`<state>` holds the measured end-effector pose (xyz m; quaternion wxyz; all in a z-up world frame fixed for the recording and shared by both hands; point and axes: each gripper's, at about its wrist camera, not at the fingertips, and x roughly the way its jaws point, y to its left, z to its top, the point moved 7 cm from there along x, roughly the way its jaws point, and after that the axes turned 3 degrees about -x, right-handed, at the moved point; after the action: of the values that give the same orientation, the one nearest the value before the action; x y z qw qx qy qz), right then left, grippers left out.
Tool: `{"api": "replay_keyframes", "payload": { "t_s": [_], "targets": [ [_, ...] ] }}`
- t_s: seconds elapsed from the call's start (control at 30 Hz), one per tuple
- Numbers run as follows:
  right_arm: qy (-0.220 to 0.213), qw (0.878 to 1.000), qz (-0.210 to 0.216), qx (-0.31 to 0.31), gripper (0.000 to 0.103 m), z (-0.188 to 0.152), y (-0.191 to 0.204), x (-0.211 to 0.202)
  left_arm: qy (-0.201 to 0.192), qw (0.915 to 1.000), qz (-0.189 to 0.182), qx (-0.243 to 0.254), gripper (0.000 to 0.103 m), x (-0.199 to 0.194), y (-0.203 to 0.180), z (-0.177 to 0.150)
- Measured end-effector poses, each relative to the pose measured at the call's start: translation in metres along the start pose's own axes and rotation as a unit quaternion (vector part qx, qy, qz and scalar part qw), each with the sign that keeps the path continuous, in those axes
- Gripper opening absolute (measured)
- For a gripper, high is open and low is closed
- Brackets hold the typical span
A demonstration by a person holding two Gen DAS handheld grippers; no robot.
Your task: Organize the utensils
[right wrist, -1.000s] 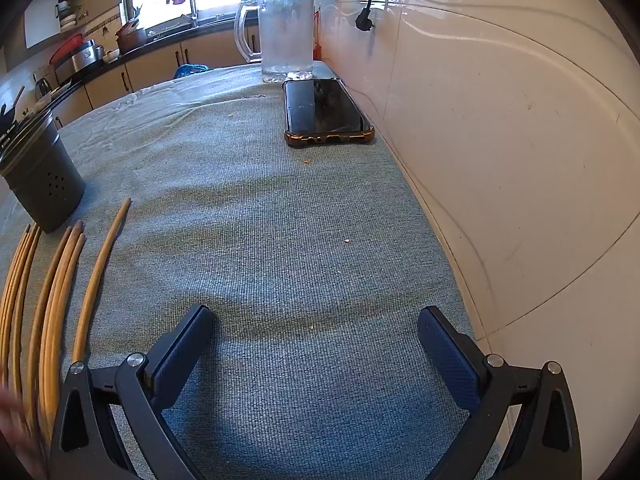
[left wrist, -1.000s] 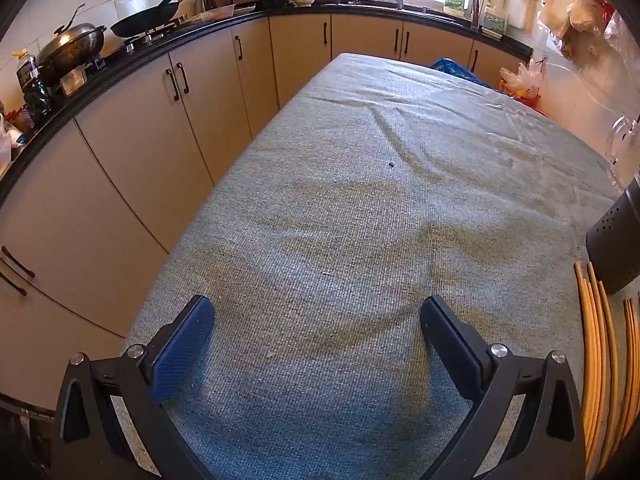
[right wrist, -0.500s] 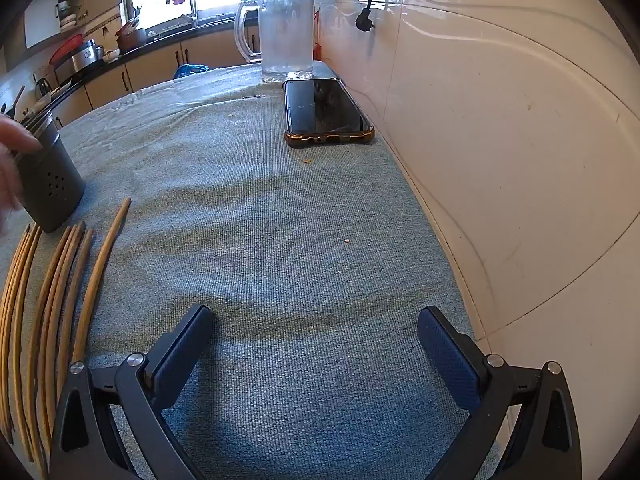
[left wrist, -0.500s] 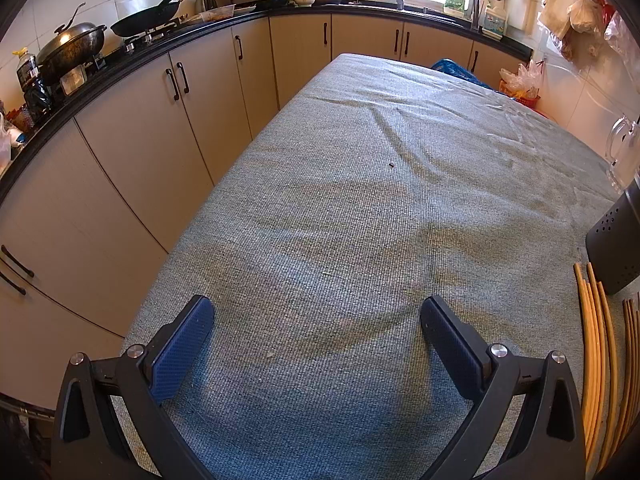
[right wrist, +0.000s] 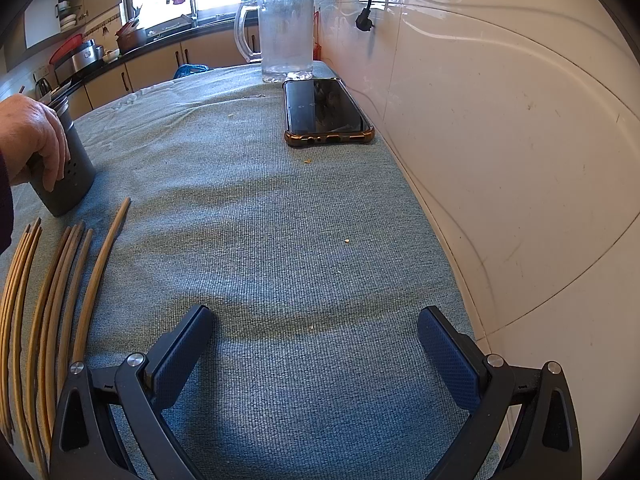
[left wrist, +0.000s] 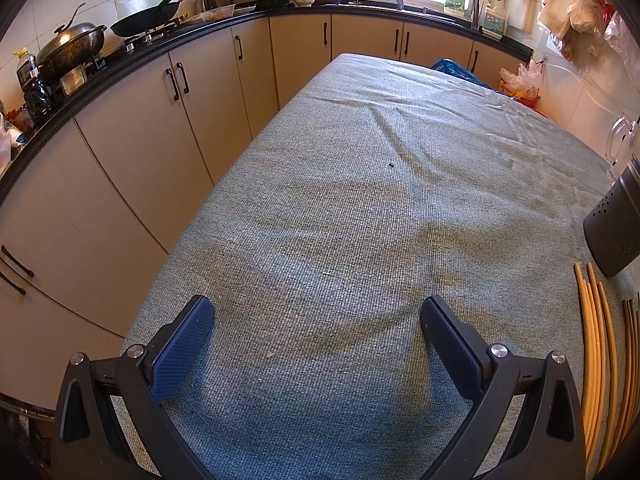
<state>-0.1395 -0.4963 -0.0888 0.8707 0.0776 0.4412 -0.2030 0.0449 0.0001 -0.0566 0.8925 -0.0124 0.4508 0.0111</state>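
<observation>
Several wooden chopsticks (right wrist: pixel 60 300) lie side by side on the grey-blue tablecloth, left of my right gripper (right wrist: pixel 314 344), which is open and holds nothing. The same chopsticks (left wrist: pixel 596 360) show at the right edge of the left wrist view, right of my open, unloaded left gripper (left wrist: pixel 318 334). A dark perforated utensil holder (right wrist: pixel 66 176) stands upright just beyond the chopsticks; a person's hand (right wrist: pixel 34 140) grips its top. In the left wrist view the holder (left wrist: pixel 614 228) is partly cut off by the frame.
A phone in an orange case (right wrist: pixel 326 110) and a clear glass pitcher (right wrist: pixel 286 34) sit near the tiled wall (right wrist: pixel 500 140) on the right. The table's left edge (left wrist: pixel 208 196) drops off toward kitchen cabinets (left wrist: pixel 132 148). Bare cloth lies ahead of both grippers.
A person's hand came in from the left and took hold of the utensil holder, shifting it slightly. Both grippers stayed still and open.
</observation>
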Motion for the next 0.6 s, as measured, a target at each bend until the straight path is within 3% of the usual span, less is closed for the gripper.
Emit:
{"api": "replay_keyframes", "payload": {
  "t_s": [0.37,0.47,0.53,0.6],
  "targets": [
    [0.0,1.0,0.0,0.0,0.103,0.0,0.0,0.0,0.0,1.0,0.001,0.0,0.103,0.0,0.0,0.001],
    [0.0,1.0,0.0,0.0,0.103,0.0,0.0,0.0,-0.004,0.9998,0.017,0.003,0.103,-0.002,-0.004,0.0],
    [0.0,1.0,0.0,0.0,0.103,0.0,0.0,0.0,-0.013,0.9991,0.034,0.023,0.103,-0.007,-0.011,-0.001],
    [0.0,1.0,0.0,0.0,0.103,0.0,0.0,0.0,-0.021,0.9983,0.027,0.048,0.103,-0.018,-0.023,-0.006]
  ]
}}
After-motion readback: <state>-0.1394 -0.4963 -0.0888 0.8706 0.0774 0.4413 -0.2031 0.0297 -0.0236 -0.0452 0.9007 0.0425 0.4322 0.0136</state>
